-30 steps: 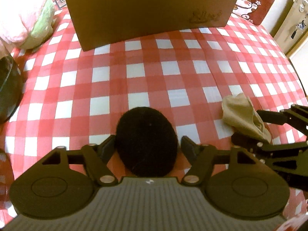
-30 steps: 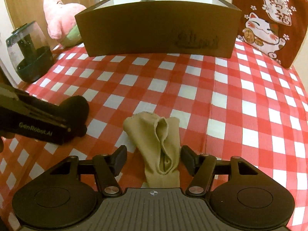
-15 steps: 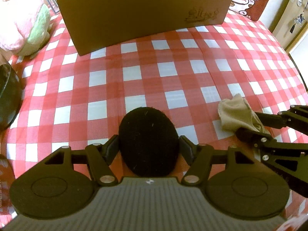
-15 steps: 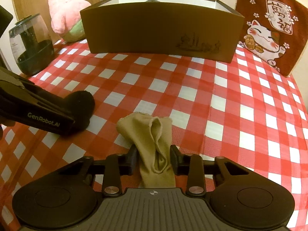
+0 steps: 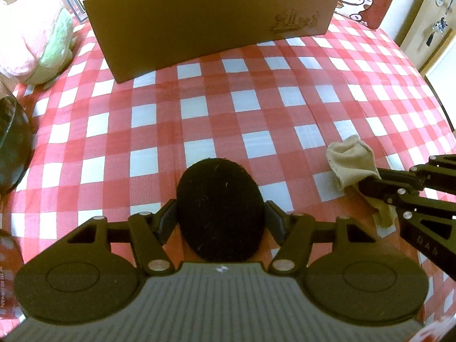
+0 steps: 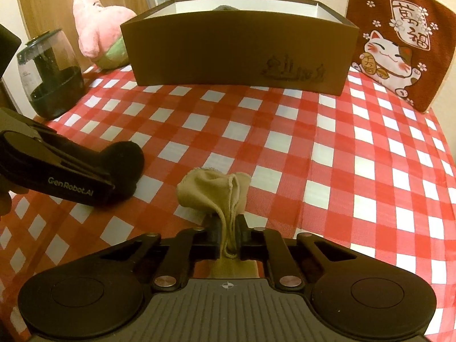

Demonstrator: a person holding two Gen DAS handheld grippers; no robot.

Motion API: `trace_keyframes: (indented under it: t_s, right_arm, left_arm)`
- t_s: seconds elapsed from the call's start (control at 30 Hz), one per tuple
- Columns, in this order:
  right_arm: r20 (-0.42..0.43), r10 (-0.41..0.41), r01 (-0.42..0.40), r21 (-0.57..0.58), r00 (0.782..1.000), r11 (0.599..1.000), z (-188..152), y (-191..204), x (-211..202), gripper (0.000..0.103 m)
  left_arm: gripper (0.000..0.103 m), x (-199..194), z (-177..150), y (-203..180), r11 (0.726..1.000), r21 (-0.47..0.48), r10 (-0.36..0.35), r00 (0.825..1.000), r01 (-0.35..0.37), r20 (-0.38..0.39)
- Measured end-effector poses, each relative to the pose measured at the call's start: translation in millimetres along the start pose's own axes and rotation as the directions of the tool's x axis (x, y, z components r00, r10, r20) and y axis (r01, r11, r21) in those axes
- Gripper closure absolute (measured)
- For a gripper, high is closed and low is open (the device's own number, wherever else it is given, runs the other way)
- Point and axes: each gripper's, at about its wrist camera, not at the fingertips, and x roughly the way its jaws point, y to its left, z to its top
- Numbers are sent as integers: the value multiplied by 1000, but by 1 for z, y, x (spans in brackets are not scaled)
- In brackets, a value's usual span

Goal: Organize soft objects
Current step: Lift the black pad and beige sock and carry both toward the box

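My left gripper (image 5: pixel 219 219) is shut on a black fuzzy pad (image 5: pixel 219 208), its fingers pressing both sides, low over the red checked tablecloth (image 5: pixel 228 108). The pad also shows in the right wrist view (image 6: pixel 125 165). My right gripper (image 6: pixel 229 235) is shut on a beige sock (image 6: pixel 216 193), bunched between the fingers; the sock also shows at the right of the left wrist view (image 5: pixel 353 165). A brown open box (image 6: pixel 239 51) stands at the far side of the table, with something dark inside it.
A pink and green plush (image 6: pixel 99 34) lies left of the box. A dark glass jar (image 6: pixel 48 71) stands at the left table edge. A red lucky-cat cushion (image 6: pixel 396 40) leans at the back right.
My right gripper closed from open onto the beige sock and bunched it. My left gripper squeezed in on the black pad. Both have lifted slightly.
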Motion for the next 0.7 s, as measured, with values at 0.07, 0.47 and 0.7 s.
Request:
trace_keyframes:
  t_s: [0.07, 0.47, 0.7]
  right_arm:
    - [1, 2, -2, 1, 1000, 1000, 0, 1, -1, 95]
    - [3, 20, -20, 32, 1000, 999, -5, 0, -8, 96]
    - [18, 31, -31, 43, 999, 999, -4, 1, -16, 96]
  left_arm:
    - [41, -1, -1, -1, 1000, 1, -1, 1000, 1, -1]
    - [41, -10, -7, -1, 1000, 3, -1, 1000, 1, 9]
    - [41, -19, -7, -1, 1000, 8, -1, 1000, 1, 24]
